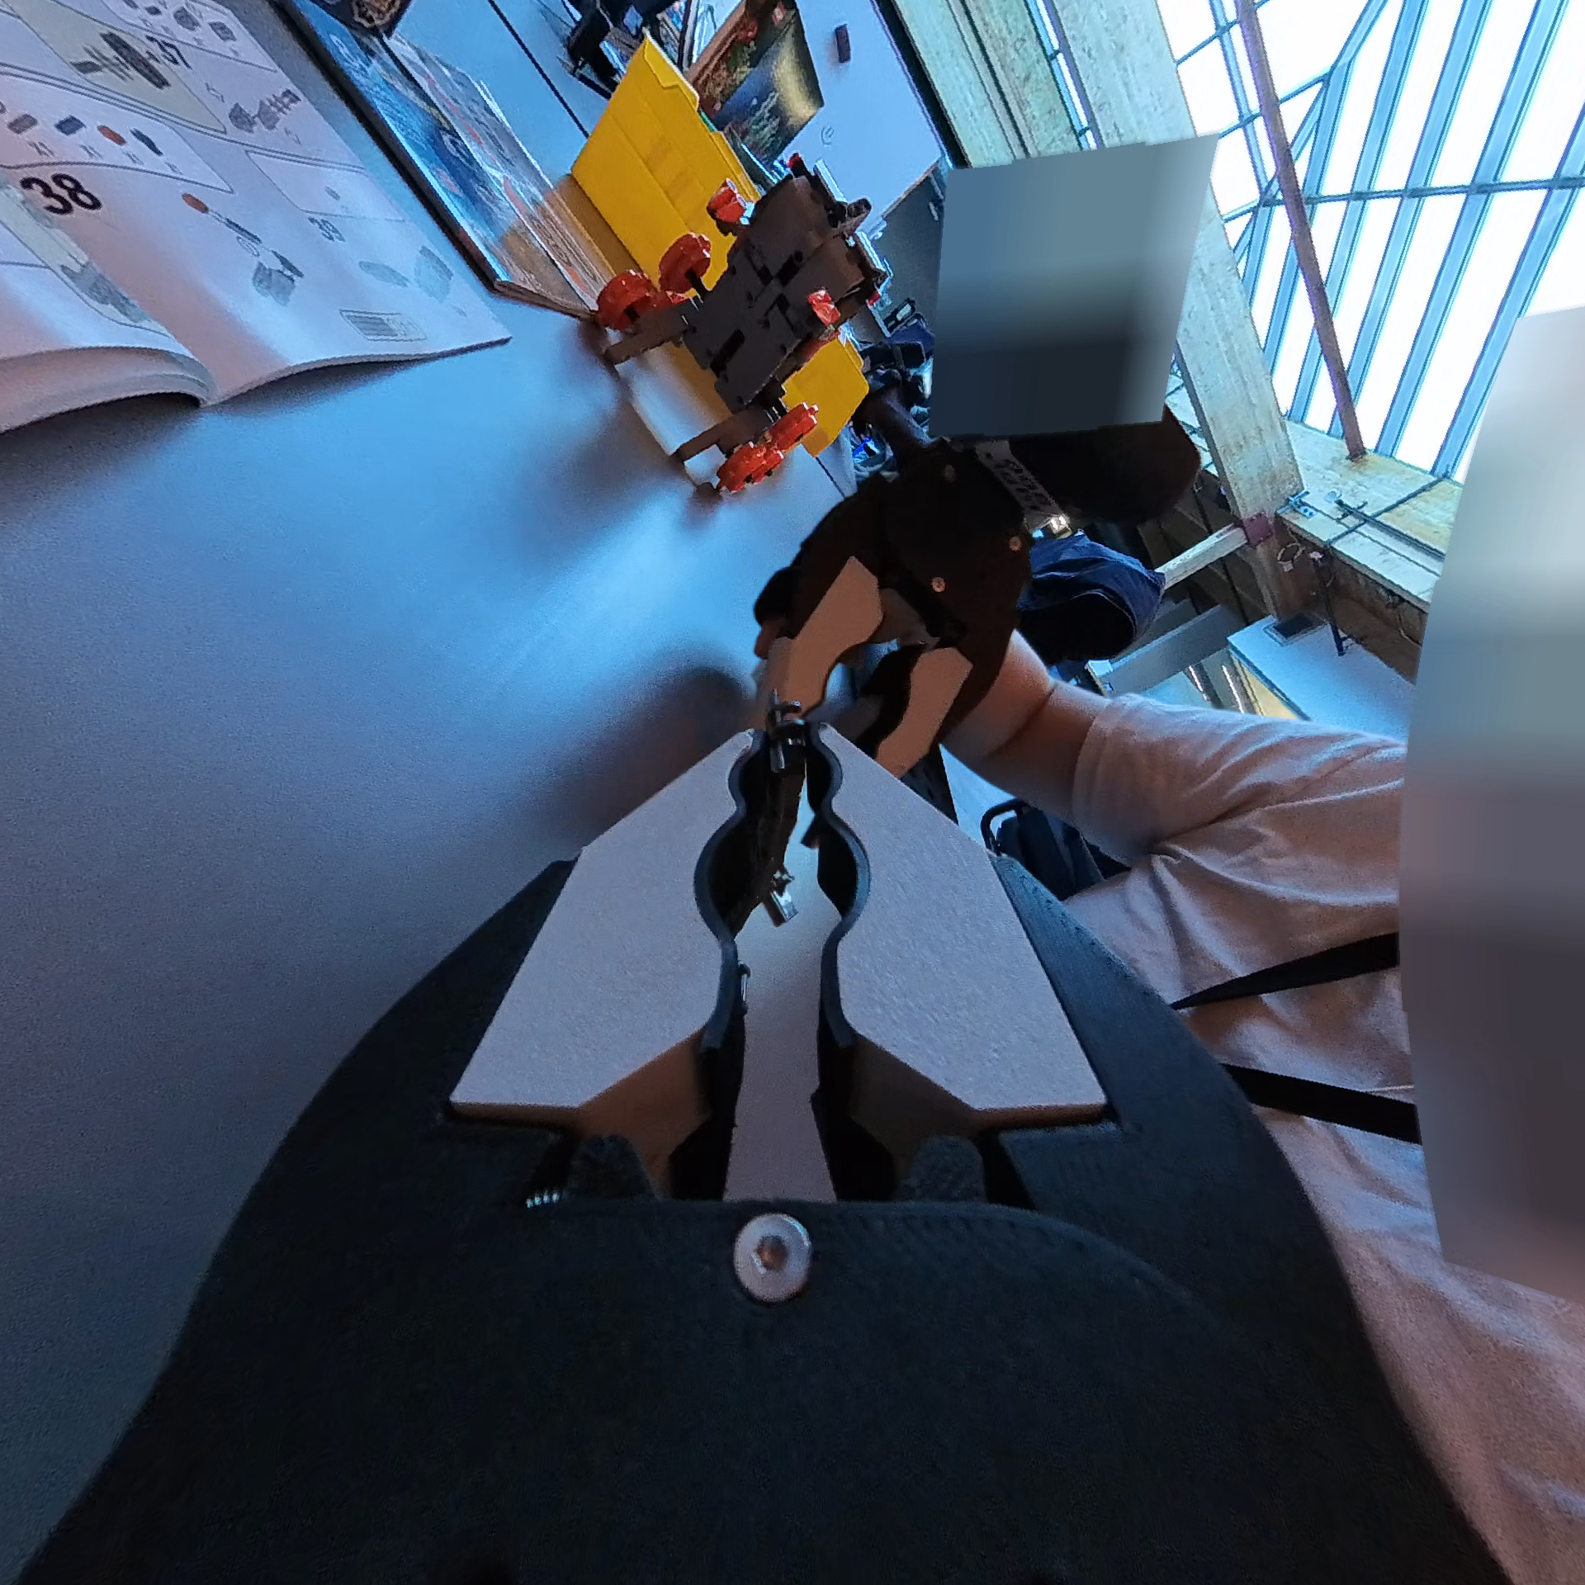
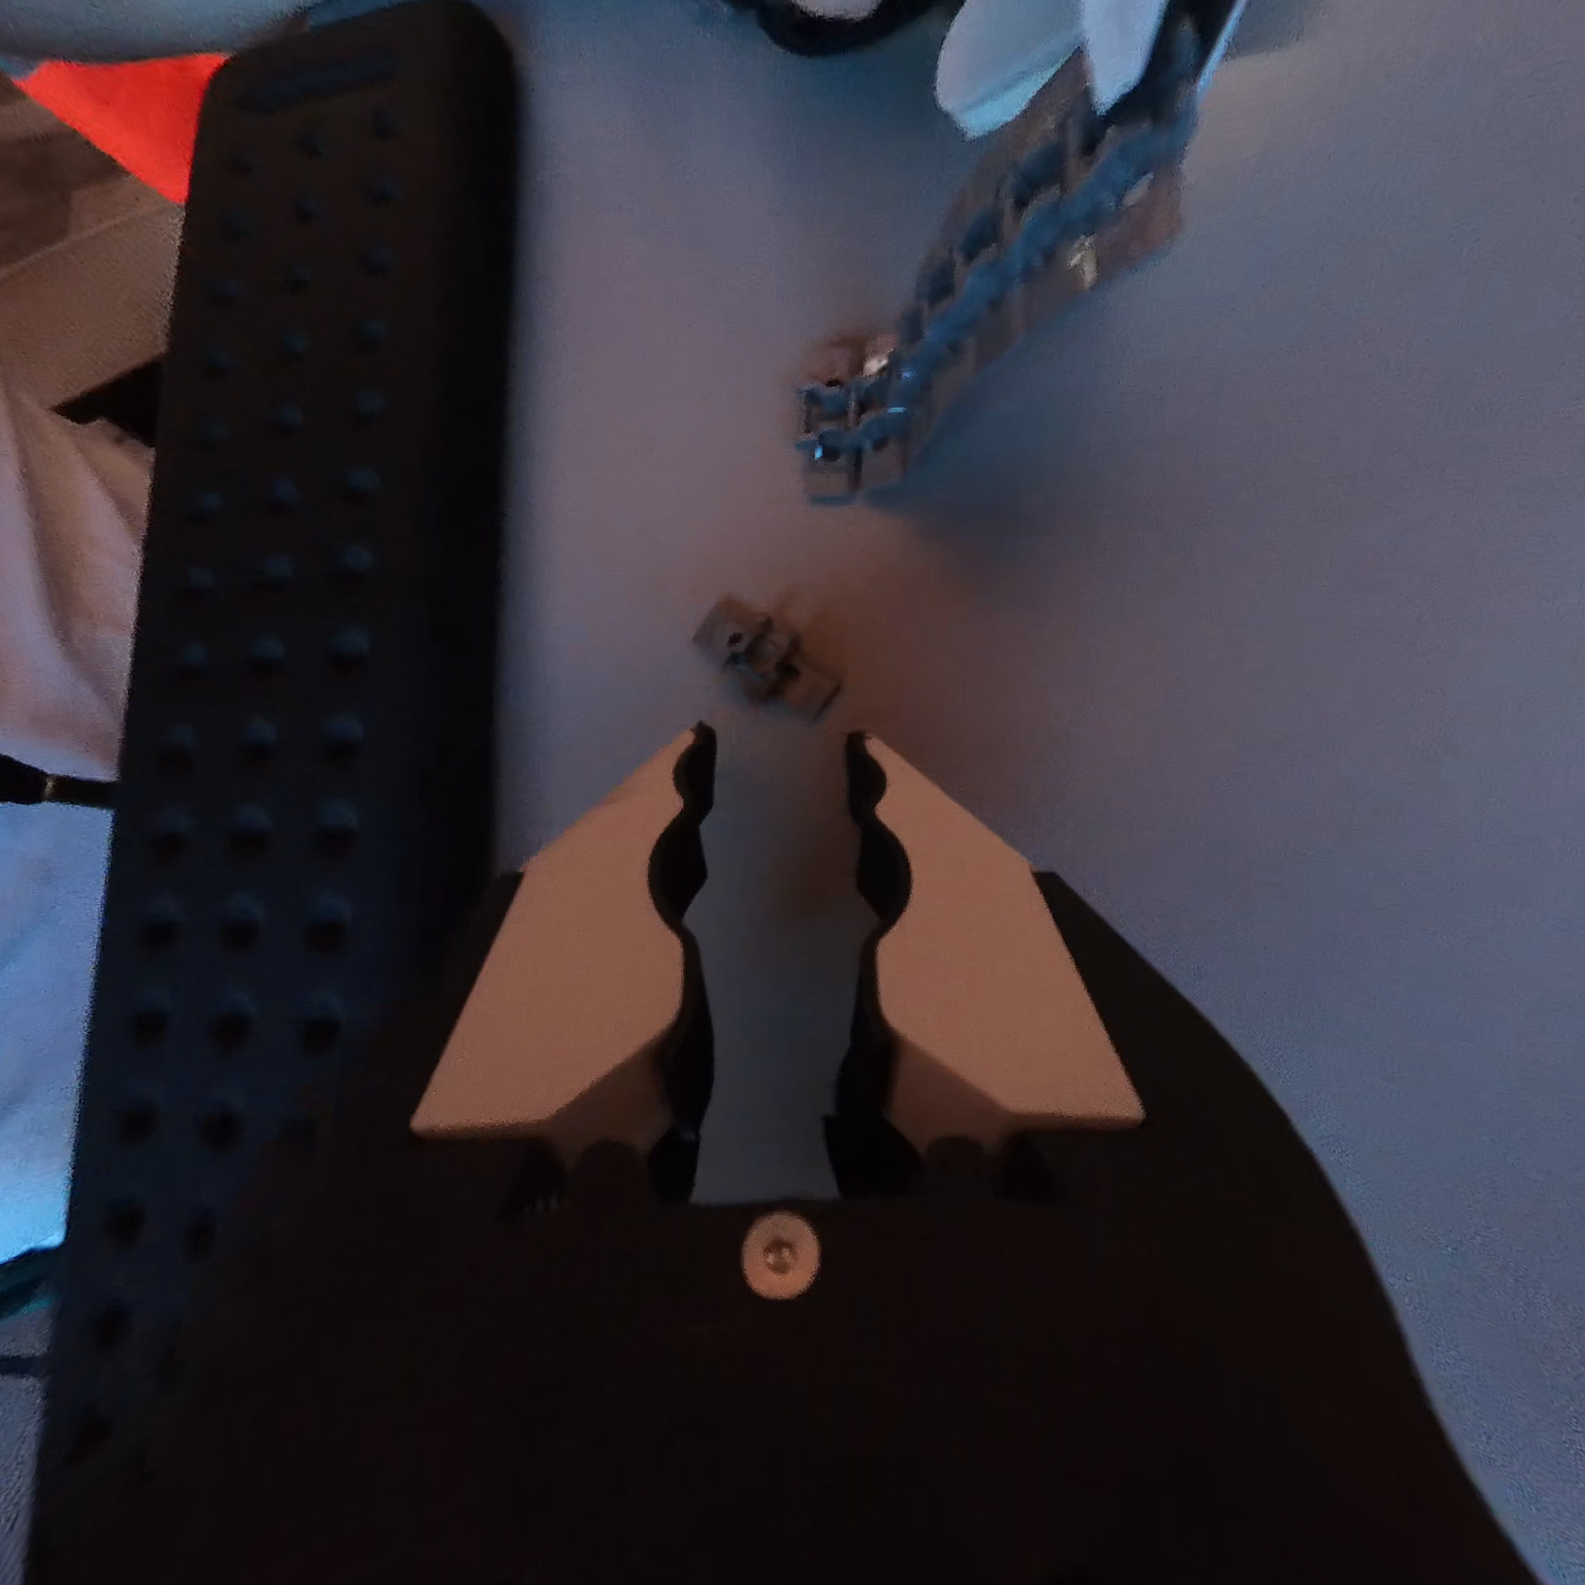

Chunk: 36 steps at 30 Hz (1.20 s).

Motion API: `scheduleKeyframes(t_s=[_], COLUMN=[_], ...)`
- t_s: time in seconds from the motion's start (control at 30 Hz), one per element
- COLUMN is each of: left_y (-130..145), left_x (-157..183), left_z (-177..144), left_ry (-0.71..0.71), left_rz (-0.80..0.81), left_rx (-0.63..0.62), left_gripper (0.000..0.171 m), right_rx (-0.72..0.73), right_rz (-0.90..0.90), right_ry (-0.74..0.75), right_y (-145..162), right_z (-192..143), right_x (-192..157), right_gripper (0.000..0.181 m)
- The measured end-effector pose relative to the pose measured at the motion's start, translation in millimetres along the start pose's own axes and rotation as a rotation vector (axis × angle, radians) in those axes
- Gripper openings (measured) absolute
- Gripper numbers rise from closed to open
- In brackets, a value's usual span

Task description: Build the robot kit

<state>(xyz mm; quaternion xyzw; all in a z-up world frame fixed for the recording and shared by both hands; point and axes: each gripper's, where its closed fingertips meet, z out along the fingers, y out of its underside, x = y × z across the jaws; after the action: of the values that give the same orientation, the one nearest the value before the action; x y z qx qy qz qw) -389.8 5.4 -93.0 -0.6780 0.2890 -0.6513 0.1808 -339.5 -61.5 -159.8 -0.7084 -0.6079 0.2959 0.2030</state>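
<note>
From my left wrist view, my left claw [image 1: 785,738] is closed down on a dark strip of small bricks [image 1: 768,836], which runs lengthwise between my 2 fingers with its studded end poking out past the tips. Just beyond it hovers my right claw [image 1: 776,660] above the grey table [image 1: 343,643]. Farther back stands a dark brick model with red wheels [image 1: 763,317] against a yellow tray [image 1: 660,163], and an open instruction booklet [image 1: 214,223] lies to the left. From my right wrist view, my right claw [image 2: 780,738] stands moderately open and holds nothing; a small grey brick piece [image 2: 763,659] lies on the table [image 2: 1201,772] just ahead of its tips. Past that the brick strip [image 2: 969,326] hangs slanted, and a black studded plate [image 2: 283,600] lies along the left.
</note>
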Motion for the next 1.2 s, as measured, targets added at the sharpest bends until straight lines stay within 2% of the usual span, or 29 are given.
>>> scheduleKeyframes(t_s=[0.07,0.17,0.2,0.23,0.37,0.4,0.43,0.53,0.67,0.73,0.83,0.9,0.97,1.07,1.17,1.2], left_y=[0,0,1,1,2,2,2,2,0,1,5,7,9,6,6,5], left_x=[-1,0,1,1,-1,-2,-3,-5,-7,-6,-3,-1,2,10,15,15], left_z=[0,1,2,2,3,3,3,3,1,1,4,7,10,12,13,14], left_ry=[-0.006,0.004,0.008,0.01,0.008,0.005,0.003,-0.012,-0.031,-0.024,-0.018,-0.022,-0.018,0.006,0.025,0.031], left_rz=[-0.001,-0.003,-0.004,-0.004,-0.011,-0.016,-0.017,-0.007,0.004,0.01,0.034,0.068,0.097,0.126,0.137,0.131], left_rx=[0.004,0.004,0.001,0.003,0.005,0.001,-0.001,0.001,0.007,0.003,-0.025,-0.039,-0.052,-0.034,-0.031,-0.022], left_gripper=[0.005,0.006,0.006,0.006,0.005,0.005,0.006,0.005,0.005,0.005,0.005,0.005,0.005,0.005,0.006,0.009], right_rx=[0.0,0.081,0.102,0.09,0.005,0.013,0.021,0.018,0.037,0.064,0.186,0.339,0.464,0.506,0.51,0.508], right_rz=[-0.104,-0.531,-0.613,-0.622,-0.437,-0.406,-0.383,-0.27,-0.12,-0.072,-0.088,0.035,0.194,0.312,0.333,0.345], right_ry=[-0.003,0.074,0.066,0.024,-0.204,-0.212,-0.198,-0.151,0.112,0.063,0.077,0.09,0.023,-0.093,-0.244,-0.272], right_y=[1,-14,-17,-16,-10,-12,-13,-15,-10,-9,-29,-57,-78,-82,-79,-79], right_z=[-3,-2,1,5,16,17,17,16,9,8,-5,-18,-24,-19,-14,-13], right_x=[-6,0,1,1,-9,-8,-5,-1,17,1,3,24,40,47,32,29], right_gripper=[0.029,0.029,0.028,0.028,0.024,0.022,0.015,0.013,0.013,0.025,0.032,0.032,0.033,0.032,0.0,0.0])
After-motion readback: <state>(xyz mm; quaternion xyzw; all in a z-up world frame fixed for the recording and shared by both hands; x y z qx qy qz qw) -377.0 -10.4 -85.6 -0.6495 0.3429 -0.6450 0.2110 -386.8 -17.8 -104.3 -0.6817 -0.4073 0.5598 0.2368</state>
